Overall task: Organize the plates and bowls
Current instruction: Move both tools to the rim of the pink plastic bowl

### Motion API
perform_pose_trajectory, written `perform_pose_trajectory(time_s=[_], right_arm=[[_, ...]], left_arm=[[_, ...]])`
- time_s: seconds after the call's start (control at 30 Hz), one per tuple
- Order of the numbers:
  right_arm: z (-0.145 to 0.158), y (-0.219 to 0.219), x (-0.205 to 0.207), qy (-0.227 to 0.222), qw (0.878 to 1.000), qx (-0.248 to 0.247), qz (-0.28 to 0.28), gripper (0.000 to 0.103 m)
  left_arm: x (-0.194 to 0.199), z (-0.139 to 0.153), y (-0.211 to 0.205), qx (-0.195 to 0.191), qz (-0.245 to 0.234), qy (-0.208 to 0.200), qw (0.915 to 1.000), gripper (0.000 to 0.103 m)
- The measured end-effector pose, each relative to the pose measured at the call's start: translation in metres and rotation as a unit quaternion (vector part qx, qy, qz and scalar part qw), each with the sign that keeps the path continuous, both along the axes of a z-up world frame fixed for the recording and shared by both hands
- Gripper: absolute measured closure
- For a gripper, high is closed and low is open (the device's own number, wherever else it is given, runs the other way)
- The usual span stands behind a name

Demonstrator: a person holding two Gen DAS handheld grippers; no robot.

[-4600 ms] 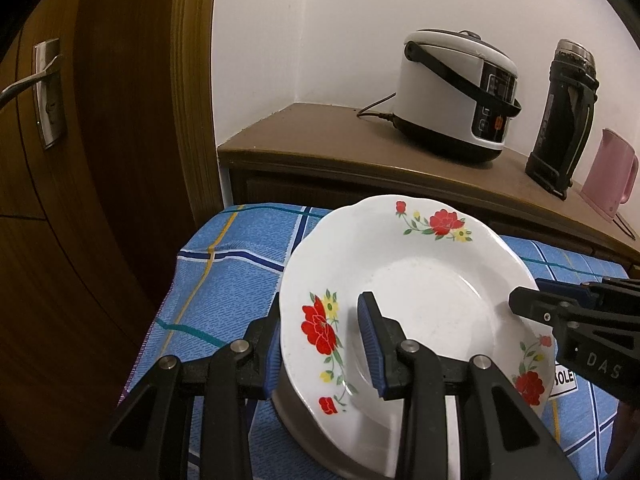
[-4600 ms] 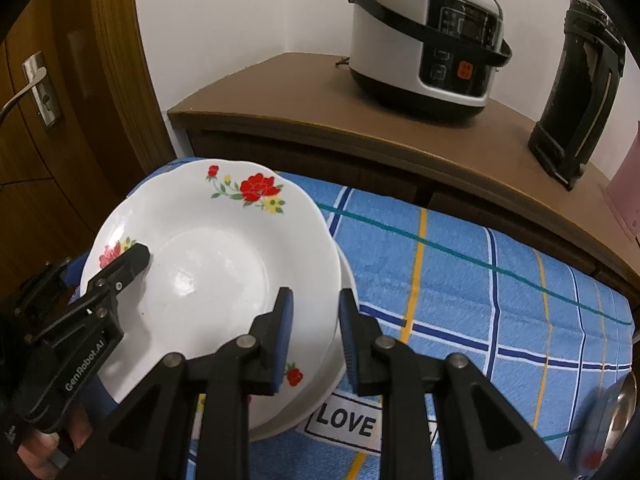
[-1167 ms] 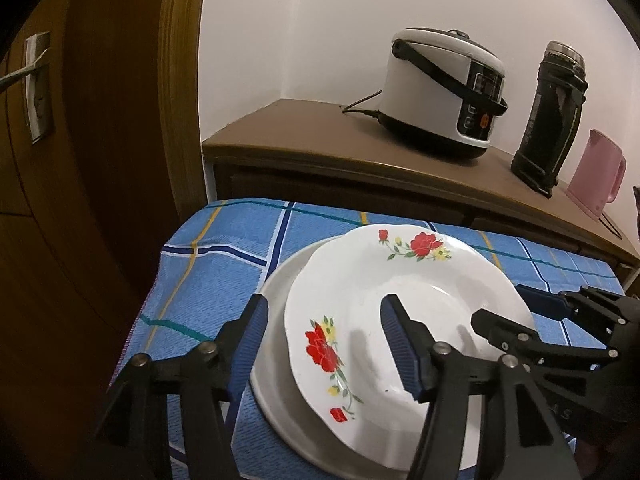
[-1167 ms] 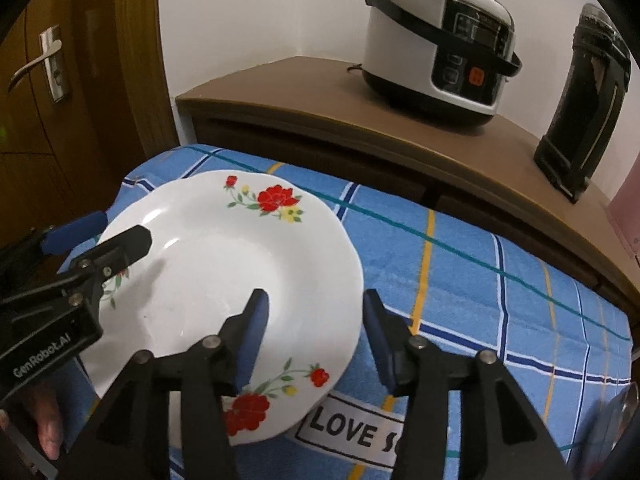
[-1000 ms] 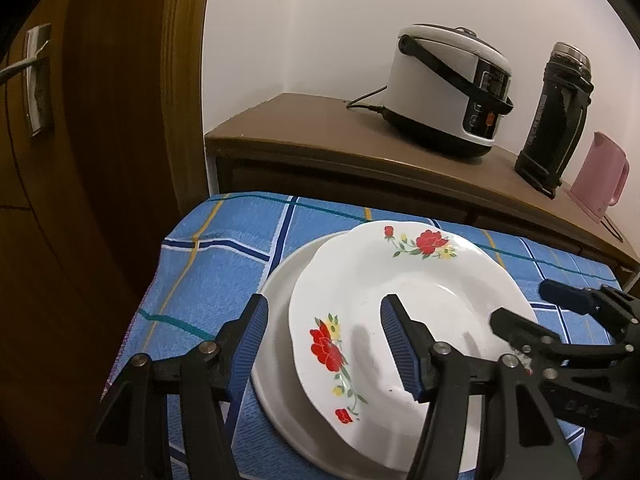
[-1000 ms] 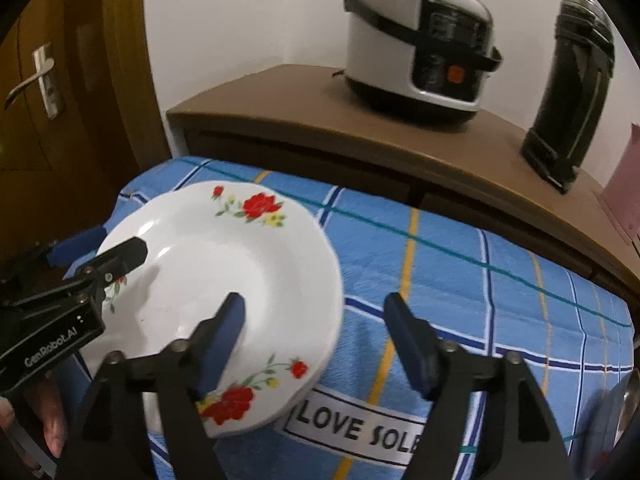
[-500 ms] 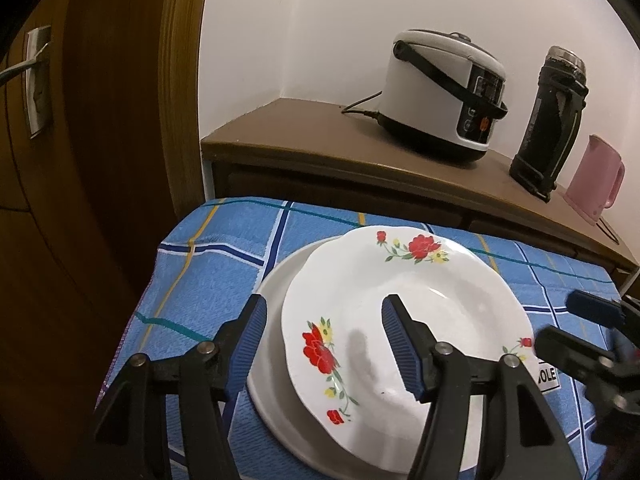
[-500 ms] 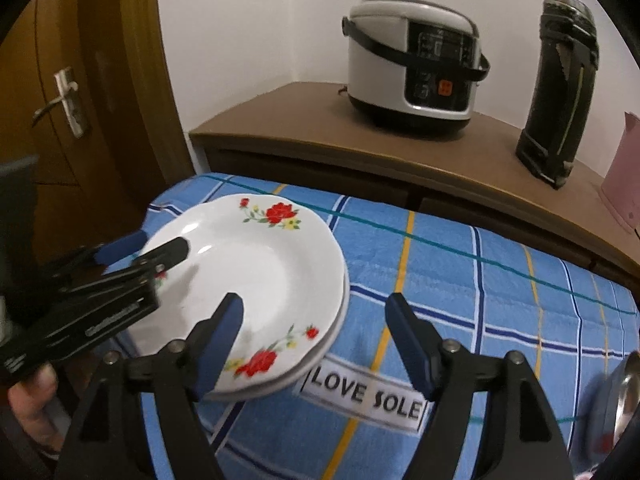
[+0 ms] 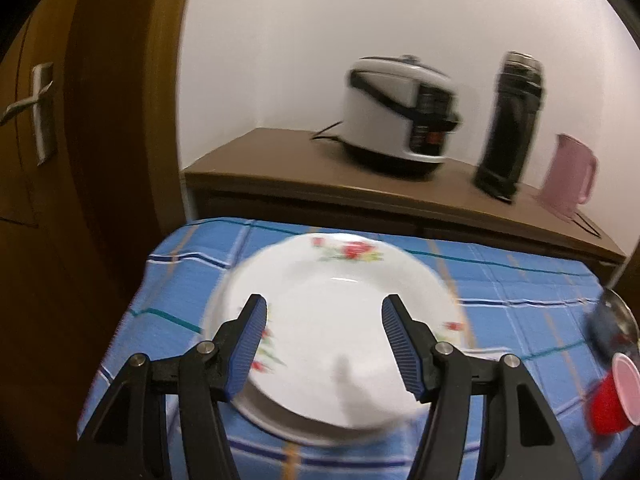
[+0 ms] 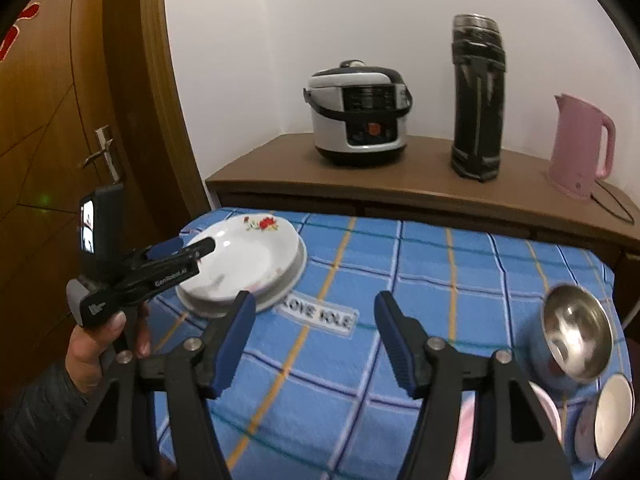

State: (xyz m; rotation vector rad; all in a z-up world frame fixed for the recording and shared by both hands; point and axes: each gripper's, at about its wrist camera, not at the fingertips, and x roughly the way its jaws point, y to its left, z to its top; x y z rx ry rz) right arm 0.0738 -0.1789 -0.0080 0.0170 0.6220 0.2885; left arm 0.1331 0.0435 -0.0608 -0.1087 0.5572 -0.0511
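Jaws of the left gripper (image 9: 324, 336) are held apart above the stacked floral plates (image 9: 340, 320) — seemingly untouched; the right gripper (image 10: 314, 330) is closing on nothing, steel bowl (image 10: 576, 338) seen right of its fingers.

You stand in a small room corner with white walls and wooden furniture.
To your left is a brown wooden door (image 10: 60, 128) with a metal handle (image 10: 105, 156); far ahead a low wooden sideboard (image 10: 420, 196) stands against the white wall (image 10: 248, 60), carrying a rice cooker (image 10: 358, 114), a tall black flask (image 10: 477, 98) and a pink kettle (image 10: 580, 146). Near you is a table covered by a blue checked cloth (image 10: 440, 280).
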Motion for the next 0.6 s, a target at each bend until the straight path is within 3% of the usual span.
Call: perform_pose_trajectory(time_s=[0.23, 0.6], right_arm=[[-0.002, -0.019, -0.013, -0.004, 1.000, 0.015, -0.001, 0.043], [-0.003, -0.076, -0.032, -0.011, 0.998, 0.026, -0.049, 0.043]], left_arm=[[-0.034, 0.007, -0.071, 0.031, -0.071, 0.000, 0.9970, 0.040], [-0.066, 0.018, -0.152, 0.036, -0.152, 0.006, 0.9877, 0.040]])
